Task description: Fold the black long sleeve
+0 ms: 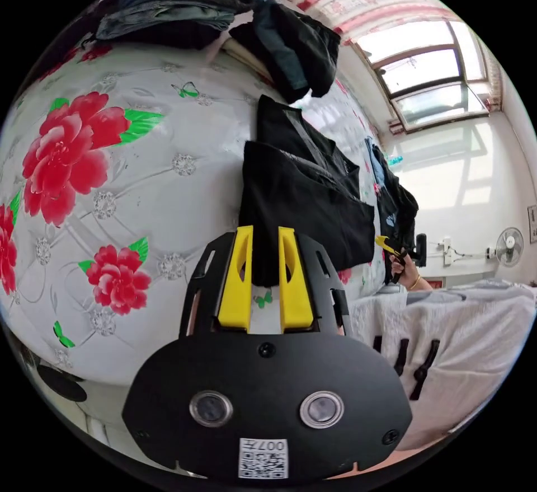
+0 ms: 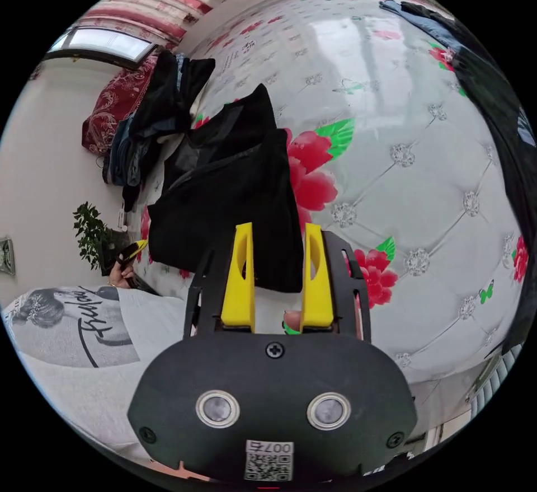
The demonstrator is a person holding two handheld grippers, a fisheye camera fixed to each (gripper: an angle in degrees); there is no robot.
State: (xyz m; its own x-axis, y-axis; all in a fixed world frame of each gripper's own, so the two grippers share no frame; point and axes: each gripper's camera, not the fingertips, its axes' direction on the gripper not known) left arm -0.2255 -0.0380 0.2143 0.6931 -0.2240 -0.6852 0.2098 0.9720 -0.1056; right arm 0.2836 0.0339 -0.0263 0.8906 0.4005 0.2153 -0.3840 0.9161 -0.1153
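Observation:
The black long sleeve [image 1: 302,190] lies folded into a thick rectangle on the flowered bed cover [image 1: 156,139]. In the left gripper view my left gripper [image 1: 265,230] stands open over one near corner of it, and black cloth shows in the gap between the yellow jaws. In the right gripper view the black long sleeve [image 2: 229,195] lies the same way. My right gripper [image 2: 278,227] is open wider over its other near corner. The right gripper [image 1: 387,243] shows in a hand at the shirt's far side, and the left gripper [image 2: 133,249] shows likewise.
A pile of dark and denim clothes [image 1: 224,5] sits at the far side of the bed, with more dark clothes [image 1: 400,206] further along. The person's light printed top [image 2: 84,324] is close to the bed edge. A window [image 1: 430,78], a wall fan [image 1: 509,246] and a potted plant [image 2: 92,232] stand beyond.

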